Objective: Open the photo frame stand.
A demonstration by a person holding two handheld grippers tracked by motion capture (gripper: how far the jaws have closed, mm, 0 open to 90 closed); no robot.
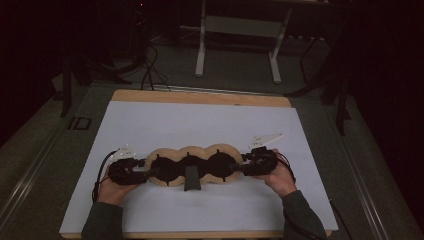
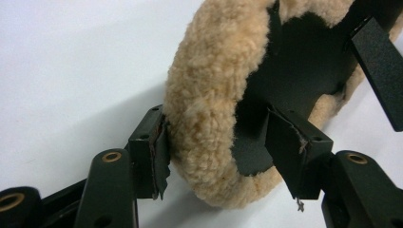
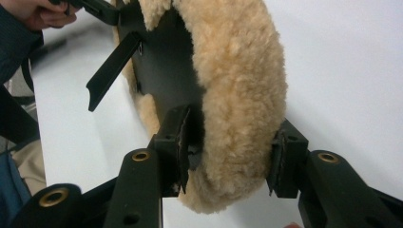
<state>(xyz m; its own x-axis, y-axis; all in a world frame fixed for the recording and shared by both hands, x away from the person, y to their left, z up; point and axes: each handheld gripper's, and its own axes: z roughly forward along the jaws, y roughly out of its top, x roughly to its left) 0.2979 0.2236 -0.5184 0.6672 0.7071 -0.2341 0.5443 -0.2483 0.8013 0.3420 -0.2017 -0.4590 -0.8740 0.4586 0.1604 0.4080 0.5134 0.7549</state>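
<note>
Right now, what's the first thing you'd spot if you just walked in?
The fluffy tan pad with a black inside, shaped like three joined circles, in the middle of the white table. Next, the left gripper and right gripper, each straddling one end's furry rim. A black strap pokes out at the front.

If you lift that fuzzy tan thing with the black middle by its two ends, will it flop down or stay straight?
The fleece pad would probably sag a little in the middle, since it is long and held only at its ends by the left gripper and right gripper. The flat black lining looks stiffer and may limit that. The woolly edge seems squashy, so it is unlikely to slip.
</note>
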